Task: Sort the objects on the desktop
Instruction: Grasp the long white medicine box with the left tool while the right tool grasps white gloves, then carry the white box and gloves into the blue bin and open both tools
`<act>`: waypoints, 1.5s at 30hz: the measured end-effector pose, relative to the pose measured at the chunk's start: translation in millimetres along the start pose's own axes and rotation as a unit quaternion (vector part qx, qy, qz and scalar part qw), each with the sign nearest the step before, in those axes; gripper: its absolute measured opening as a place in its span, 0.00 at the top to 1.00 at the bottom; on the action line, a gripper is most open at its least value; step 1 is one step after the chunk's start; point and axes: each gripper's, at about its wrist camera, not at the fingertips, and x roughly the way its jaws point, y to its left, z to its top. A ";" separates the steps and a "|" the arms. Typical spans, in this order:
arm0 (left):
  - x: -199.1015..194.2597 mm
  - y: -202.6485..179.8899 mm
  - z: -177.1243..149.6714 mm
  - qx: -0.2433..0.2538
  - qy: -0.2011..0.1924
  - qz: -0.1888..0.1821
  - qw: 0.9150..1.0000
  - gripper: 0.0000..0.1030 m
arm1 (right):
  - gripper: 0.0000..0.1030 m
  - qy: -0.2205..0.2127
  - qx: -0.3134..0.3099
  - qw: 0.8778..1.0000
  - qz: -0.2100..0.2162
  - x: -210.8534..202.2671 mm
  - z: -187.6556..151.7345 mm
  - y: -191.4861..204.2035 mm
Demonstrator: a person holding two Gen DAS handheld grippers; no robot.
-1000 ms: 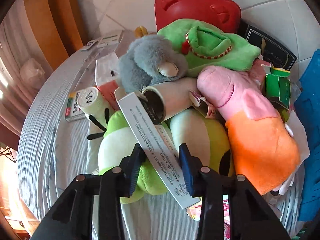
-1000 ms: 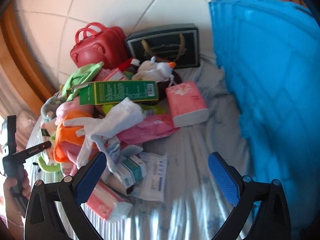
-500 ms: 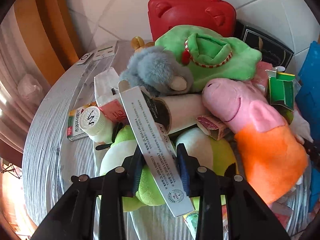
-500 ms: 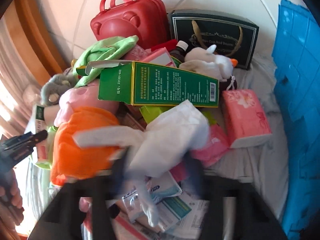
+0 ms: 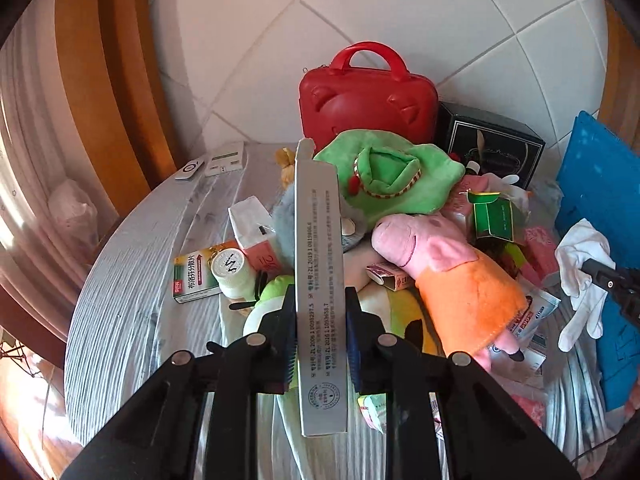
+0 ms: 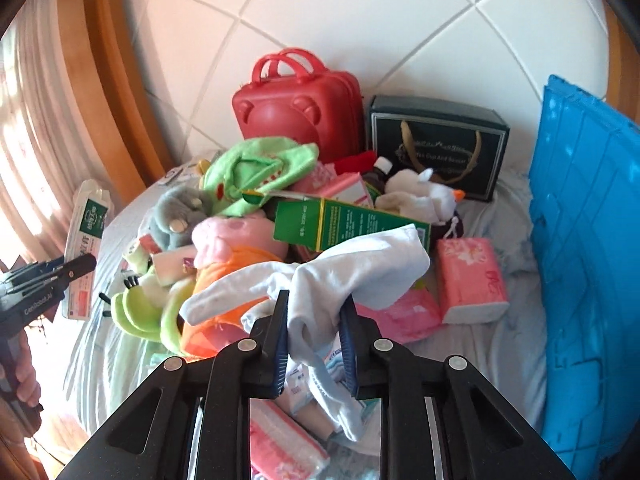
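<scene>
Two sorting picks at once: left gripper (image 5: 321,334) clamps a long grey box (image 5: 318,280), right gripper (image 6: 314,334) a white glove (image 6: 340,276), both clear of the heap.

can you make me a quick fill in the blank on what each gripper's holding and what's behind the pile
1. The left gripper is shut on a long grey ____.
2. The right gripper is shut on a white ____.
3. The case with handles by the tiled wall is coloured ____.
4. The pink tissue pack lies beside a crate coloured ____.

Missing words: box; glove; red; blue
</scene>
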 end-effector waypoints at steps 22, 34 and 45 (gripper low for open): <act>-107.7 -166.0 20.1 0.117 -0.105 -0.152 0.976 0.80 | 0.79 -0.153 0.040 0.982 -0.108 -196.5 -1.2 -61.1; -152.8 -352.0 50.6 0.204 -0.097 -0.274 0.935 0.81 | 0.79 -0.174 0.073 0.957 -0.222 -307.4 -5.6 -186.3; -153.5 -533.1 54.1 0.326 0.023 -0.323 0.888 0.81 | 0.79 -0.008 0.060 0.968 -0.243 -286.2 -19.1 -319.7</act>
